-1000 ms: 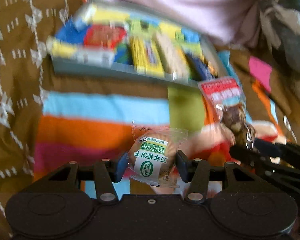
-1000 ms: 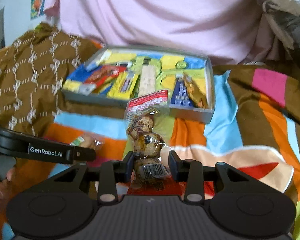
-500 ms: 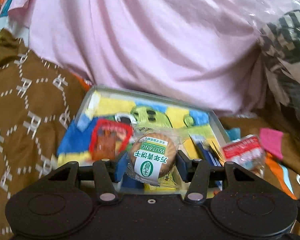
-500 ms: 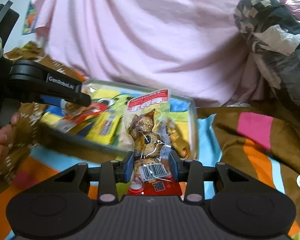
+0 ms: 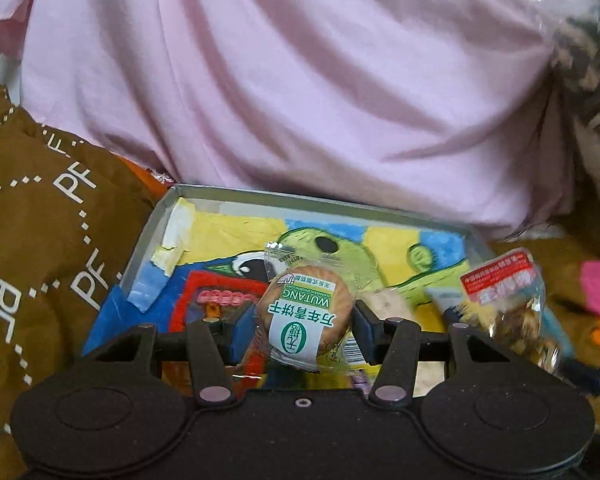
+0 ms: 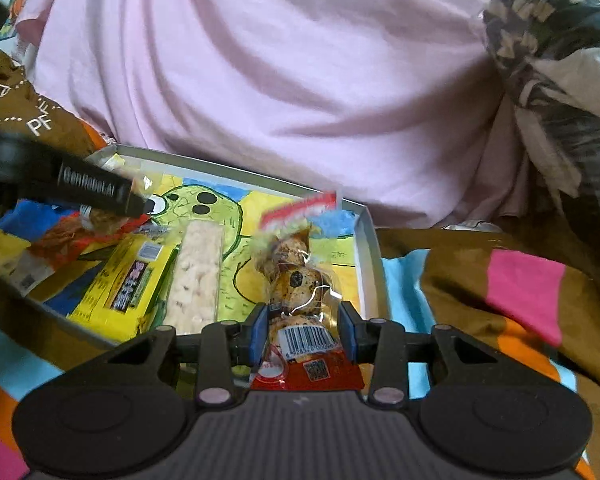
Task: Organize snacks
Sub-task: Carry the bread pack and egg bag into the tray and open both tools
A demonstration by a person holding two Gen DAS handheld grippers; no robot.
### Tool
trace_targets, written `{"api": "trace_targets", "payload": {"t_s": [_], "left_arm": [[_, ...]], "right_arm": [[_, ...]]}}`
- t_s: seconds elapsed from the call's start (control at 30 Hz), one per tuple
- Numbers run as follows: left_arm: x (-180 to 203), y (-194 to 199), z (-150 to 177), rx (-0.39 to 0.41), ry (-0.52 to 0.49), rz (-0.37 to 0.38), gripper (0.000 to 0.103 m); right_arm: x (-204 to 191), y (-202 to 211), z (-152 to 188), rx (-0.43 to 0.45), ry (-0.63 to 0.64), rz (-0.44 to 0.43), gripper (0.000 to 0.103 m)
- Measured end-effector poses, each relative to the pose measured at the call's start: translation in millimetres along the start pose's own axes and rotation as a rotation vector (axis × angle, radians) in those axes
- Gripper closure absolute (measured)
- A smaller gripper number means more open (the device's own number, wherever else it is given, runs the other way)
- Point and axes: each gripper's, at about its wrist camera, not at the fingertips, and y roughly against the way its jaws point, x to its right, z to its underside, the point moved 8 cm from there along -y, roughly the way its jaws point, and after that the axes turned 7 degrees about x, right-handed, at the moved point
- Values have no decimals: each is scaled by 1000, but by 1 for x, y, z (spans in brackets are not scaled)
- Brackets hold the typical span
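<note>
Soft daylight, fisheye-warped edges — slight blur

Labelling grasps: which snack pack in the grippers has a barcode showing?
The quail egg pack in the right gripper: its barcode faces the camera. The round biscuit in the left gripper shows a green-and-white label.

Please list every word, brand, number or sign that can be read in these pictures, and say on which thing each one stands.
"WUTANG", upside down: green label of the biscuit packet in the left claw.
Chinese characters on that label: large ones visible, small print unreadable.
"PF", repeated: brown cloth.
"GenRobot.AI", blurred: left claw arm, seen from the right wrist.
Barcode digits and QR code: quail egg packet in the right claw, too small.
Its red header: blurred.
</note>
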Motion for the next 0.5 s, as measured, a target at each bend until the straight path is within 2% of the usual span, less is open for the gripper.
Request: {"api": "trace_targets", "payload": {"t_s": [0.1,0.3,0.37,0.4,0.43,0.5], "left_arm": [[-4,-8,3,-19,-39,-34,49],[-5,-15,8,-50,-65,-15,45],[-8,-15,8,-53,-52,-19,36],[-9,-14,7,-51,-42,-20,29],[-9,-13,6,-48,-34,-17,27],[-9,-10,5,-45,-34,-21,25]], "right_arm": [[-5,-10,-2,-13,13,1,61],[-19,-20,-1,-33,61,-20,60],[-23,-20,0,-23,75,-21,54],[-24,-18,0,-14,86,-16,45],[-24,-15,0,-1,96,-10,34],[-24,-11,-2,25,107,9,21]]}}
